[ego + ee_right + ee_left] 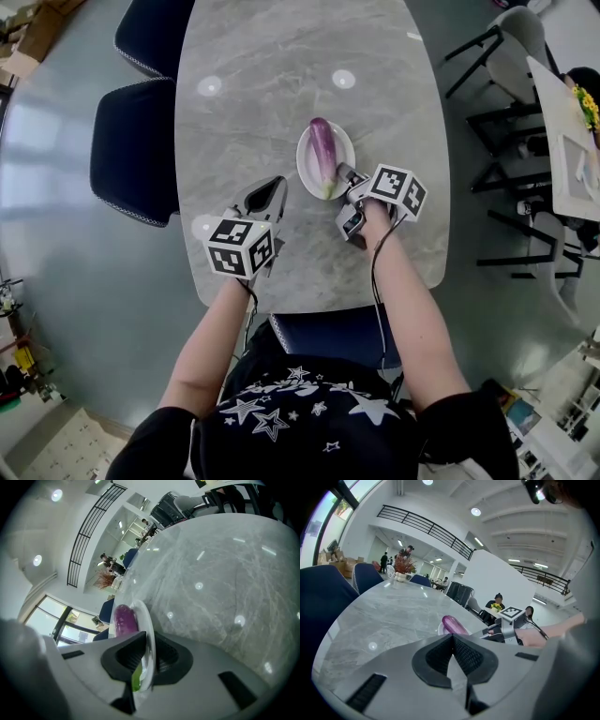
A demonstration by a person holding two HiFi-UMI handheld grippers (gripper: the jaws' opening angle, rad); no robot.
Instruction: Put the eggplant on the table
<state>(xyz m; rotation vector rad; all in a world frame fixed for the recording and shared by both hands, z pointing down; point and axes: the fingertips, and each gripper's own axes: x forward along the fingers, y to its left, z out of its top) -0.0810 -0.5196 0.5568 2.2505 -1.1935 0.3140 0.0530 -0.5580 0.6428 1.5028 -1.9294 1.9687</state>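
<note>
- Gripping the near rim of the round white plate (305, 174) (149, 616), the right gripper (345, 174) (149, 643) has its jaws drawn narrow, one pad on each face of the rim.
- Lying lengthwise on that plate is the glossy purple eggplant (322, 150) (124, 618) (452, 624). Its green stem end points towards the person and sits just beside the right gripper's jaws. The right gripper view shows a bit of that green between the left pad and the plate.
- The plate rests on the grey marble-patterned oval table (281, 75), near the middle of its width and closer to the person's edge than to the far one.
- The left gripper (277, 185) (452, 638) lies low over the table just left of the plate, apart from it, and points towards the plate. Its jaws are pressed together with nothing between them, the ribbed black pads meeting in a line.
- Two dark blue padded chairs (131, 150) stand along the table's left side, and a third is tucked under the near edge in front of the person.
</note>
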